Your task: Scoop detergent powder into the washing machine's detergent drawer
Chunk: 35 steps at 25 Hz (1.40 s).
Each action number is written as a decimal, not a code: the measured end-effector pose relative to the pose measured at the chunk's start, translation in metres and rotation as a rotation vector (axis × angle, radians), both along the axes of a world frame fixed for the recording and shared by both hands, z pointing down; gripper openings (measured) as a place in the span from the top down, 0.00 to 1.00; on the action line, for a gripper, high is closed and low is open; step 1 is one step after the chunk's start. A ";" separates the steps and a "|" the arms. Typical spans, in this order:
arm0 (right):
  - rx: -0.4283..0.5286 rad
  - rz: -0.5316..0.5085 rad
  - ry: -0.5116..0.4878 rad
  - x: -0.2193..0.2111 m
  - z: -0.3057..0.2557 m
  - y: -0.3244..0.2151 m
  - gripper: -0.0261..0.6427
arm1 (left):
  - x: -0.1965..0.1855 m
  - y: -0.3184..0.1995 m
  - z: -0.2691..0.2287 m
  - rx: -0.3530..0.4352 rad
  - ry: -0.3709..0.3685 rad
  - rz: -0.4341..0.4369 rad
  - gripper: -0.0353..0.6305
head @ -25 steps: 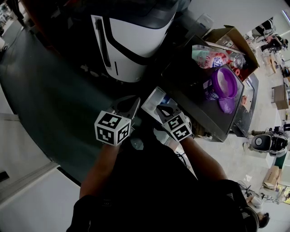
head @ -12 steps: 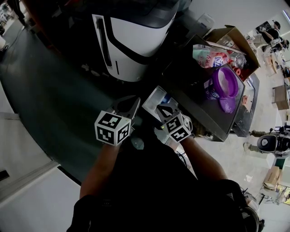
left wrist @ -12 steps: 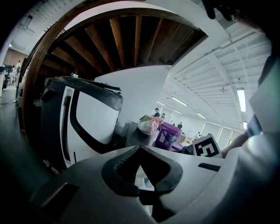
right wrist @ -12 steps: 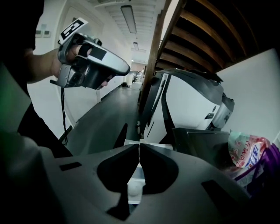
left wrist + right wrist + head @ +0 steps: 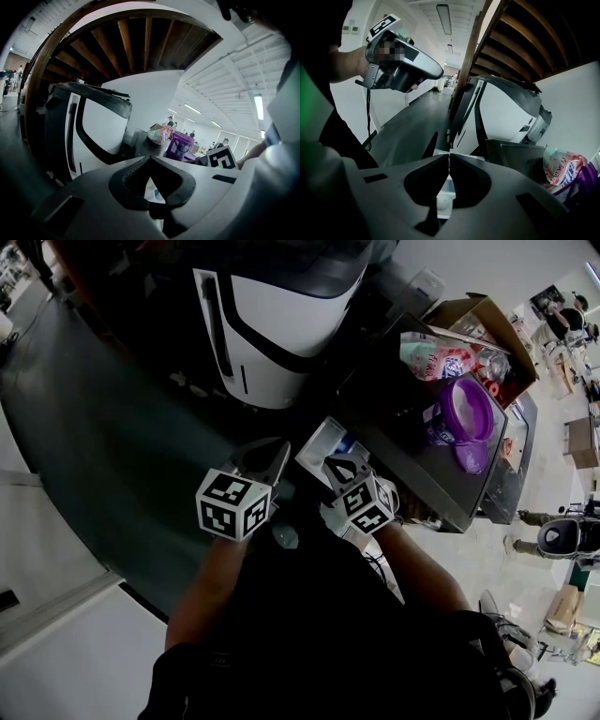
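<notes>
The white detergent drawer [image 5: 322, 448] stands pulled out below the white washing machine [image 5: 281, 315]. Just to its left my left gripper [image 5: 278, 454] is shut with nothing between its jaws, tips meeting [image 5: 149, 158]. My right gripper [image 5: 336, 466] hovers over the drawer's near end, also shut and holding nothing [image 5: 449, 155]. Through the jaws' hollow the drawer [image 5: 444, 190] shows pale compartments. A purple detergent tub [image 5: 464, 409] stands open on the dark cabinet top [image 5: 412, 465] to the right, its lid lying beside it. No scoop is visible in either gripper.
A pink-and-green detergent bag [image 5: 427, 357] lies behind the tub, next to a cardboard box [image 5: 478, 320]. Dark floor [image 5: 103, 427] stretches left of the machine. Under wooden stairs stands the machine [image 5: 93, 126]. People and equipment are far off at the right edge.
My right gripper has edged slightly left over the drawer. The left gripper has stayed where it was. Both remain shut.
</notes>
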State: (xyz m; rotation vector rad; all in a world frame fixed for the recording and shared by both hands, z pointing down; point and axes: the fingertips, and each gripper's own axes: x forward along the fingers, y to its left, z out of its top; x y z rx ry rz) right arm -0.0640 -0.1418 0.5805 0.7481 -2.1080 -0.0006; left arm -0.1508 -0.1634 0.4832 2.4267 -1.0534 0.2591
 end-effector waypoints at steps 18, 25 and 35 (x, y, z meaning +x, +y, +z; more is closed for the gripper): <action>0.047 -0.019 0.033 -0.005 -0.004 0.003 0.93 | -0.005 0.006 0.000 0.002 -0.001 0.001 0.94; 0.058 -0.022 0.053 -0.005 0.000 0.004 0.93 | -0.007 0.007 0.001 0.001 0.001 0.003 0.94; 0.089 -0.044 0.107 -0.010 0.003 0.004 0.93 | -0.013 0.010 0.000 -0.003 0.006 0.010 0.94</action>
